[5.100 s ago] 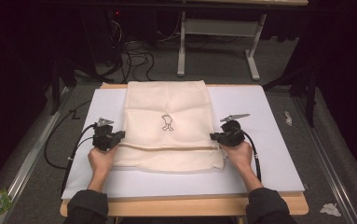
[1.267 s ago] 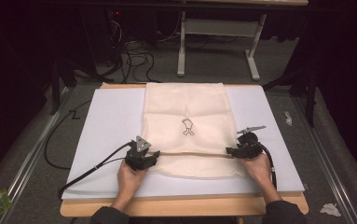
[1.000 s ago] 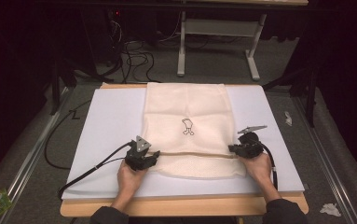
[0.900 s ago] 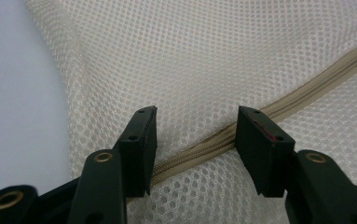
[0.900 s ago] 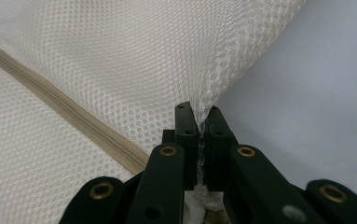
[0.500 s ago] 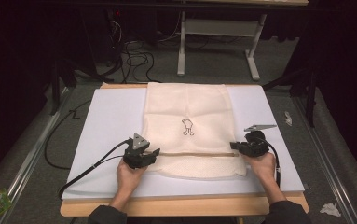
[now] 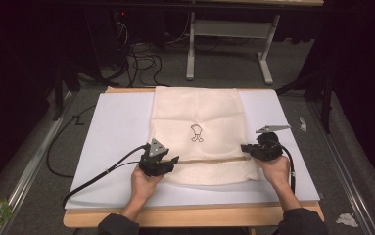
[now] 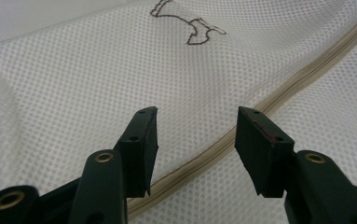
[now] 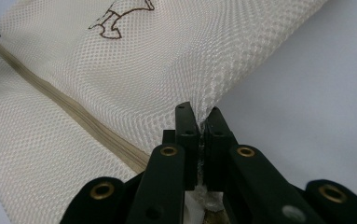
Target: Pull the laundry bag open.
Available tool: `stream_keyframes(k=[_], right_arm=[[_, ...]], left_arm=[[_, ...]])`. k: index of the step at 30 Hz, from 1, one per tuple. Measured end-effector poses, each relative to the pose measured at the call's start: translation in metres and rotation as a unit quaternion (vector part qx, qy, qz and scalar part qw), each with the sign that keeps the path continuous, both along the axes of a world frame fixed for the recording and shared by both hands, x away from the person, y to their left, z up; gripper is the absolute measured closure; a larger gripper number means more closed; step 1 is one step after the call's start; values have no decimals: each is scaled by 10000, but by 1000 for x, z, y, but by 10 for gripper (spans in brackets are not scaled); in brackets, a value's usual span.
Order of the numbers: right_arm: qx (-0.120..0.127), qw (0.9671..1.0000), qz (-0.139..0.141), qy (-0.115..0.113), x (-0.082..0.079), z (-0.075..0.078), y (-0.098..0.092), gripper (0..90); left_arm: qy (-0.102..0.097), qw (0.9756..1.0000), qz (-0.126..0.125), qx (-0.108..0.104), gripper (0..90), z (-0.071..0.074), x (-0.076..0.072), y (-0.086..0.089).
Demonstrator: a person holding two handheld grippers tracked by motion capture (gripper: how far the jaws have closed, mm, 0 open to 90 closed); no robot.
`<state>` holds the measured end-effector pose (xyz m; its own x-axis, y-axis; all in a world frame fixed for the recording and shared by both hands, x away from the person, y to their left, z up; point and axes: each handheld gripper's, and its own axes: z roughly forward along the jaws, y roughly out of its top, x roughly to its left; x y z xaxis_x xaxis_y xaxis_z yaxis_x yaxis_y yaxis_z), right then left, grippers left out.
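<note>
Light, floppy mesh bag (image 7: 197, 132), best pinched at an edge by the zipper (image 7: 209, 160): right tool (image 9: 198, 126) clamped on its edge, left tool (image 8: 192, 135) agape, holding nothing.

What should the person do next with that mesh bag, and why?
Probably close the left gripper on the mesh bag near its zipper. The right gripper already pinches the bag's edge, while the left one's jaws stand open above the fabric, so only one side is held.
</note>
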<state>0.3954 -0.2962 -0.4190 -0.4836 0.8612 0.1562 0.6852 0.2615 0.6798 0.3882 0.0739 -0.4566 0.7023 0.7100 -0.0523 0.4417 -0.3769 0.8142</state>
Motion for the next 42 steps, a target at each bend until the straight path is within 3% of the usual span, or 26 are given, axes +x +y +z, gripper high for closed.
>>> stream_keyframes(k=[3,11,16,22,26,42], right_arm=[[-130,9999,55,-37,-1,2,4,887],[34,10000,22,-30,0,2,3,887],[93,10000,19,-23,0,1,2,887],[156,9999,56,-31,0,3,4,887],[184,9998,88,-49,0,6,6,887],[270,9993,225,-96,3,16,16,887]], left_arm=[[59,9999,-87,-44,496,0,0,-8],[16,9995,-293,-113,492,3,-1,-28],[45,9992,-387,-98,491,3,-1,-34],[96,9986,-458,-227,509,4,-2,-38],[76,9985,-525,-134,522,4,-3,-44],[149,9965,-788,-217,522,8,-3,-65]])
